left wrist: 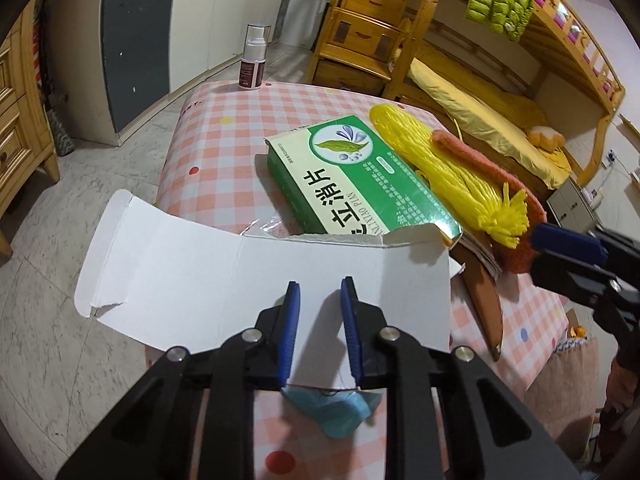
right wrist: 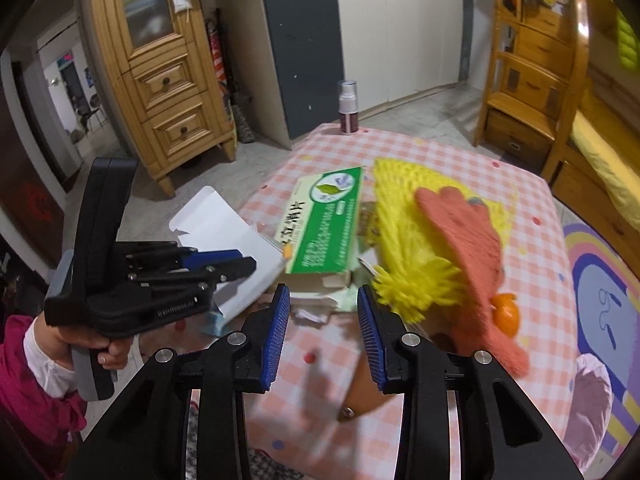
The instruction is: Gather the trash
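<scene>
Left gripper holds the flattened box; right comes in free.

Left gripper (left wrist: 320, 320) has its jaws closed on the flattened white cardboard box (left wrist: 224, 280) overhanging the near-left edge of the pink checked table (left wrist: 224, 140); right gripper (right wrist: 324, 312), jaws wide and holding nothing, faces the green-and-white carton (right wrist: 324, 220) lying lengthwise just ahead.

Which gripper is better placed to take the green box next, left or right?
Probably the right gripper: open, empty, pointed at the green box. The left gripper looks occupied with the flattened white carton.

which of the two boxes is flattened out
The white box, at the near table edge between the left tool's fingers. It lies opened flat, blank inside up, flaps spread. The green box behind it keeps its box shape.
</scene>
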`<state>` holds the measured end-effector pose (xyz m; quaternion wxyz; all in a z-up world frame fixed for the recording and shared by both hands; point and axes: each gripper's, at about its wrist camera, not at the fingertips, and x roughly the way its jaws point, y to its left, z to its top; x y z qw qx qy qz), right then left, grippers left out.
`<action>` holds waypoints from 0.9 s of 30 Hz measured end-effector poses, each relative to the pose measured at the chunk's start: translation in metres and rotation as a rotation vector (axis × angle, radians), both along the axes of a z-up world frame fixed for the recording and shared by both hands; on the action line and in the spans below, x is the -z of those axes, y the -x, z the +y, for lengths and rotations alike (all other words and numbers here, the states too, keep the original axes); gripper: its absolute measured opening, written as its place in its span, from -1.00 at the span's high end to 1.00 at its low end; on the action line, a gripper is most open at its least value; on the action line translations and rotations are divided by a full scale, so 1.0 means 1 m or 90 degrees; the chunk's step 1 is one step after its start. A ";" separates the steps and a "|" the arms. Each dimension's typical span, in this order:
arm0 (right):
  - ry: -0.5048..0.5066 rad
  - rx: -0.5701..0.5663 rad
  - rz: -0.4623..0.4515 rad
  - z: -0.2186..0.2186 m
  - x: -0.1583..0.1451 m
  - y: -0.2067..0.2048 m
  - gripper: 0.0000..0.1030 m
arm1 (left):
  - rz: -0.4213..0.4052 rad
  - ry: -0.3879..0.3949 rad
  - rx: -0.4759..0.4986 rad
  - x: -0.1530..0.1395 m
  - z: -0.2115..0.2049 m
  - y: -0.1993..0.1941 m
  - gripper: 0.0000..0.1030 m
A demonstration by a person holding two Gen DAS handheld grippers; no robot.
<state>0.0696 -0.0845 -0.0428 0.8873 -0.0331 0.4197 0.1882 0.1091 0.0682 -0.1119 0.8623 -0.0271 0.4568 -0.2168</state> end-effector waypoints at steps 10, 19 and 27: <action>0.012 -0.033 0.039 0.035 0.020 -0.025 0.49 | -0.018 0.018 0.023 0.005 0.008 0.003 0.62; -0.026 -0.044 0.094 0.042 0.037 -0.036 0.72 | -0.020 0.002 0.026 0.002 0.008 0.008 0.62; -0.134 -0.061 0.007 0.034 -0.013 -0.016 1.00 | -0.077 -0.021 -0.090 -0.065 0.051 0.030 0.18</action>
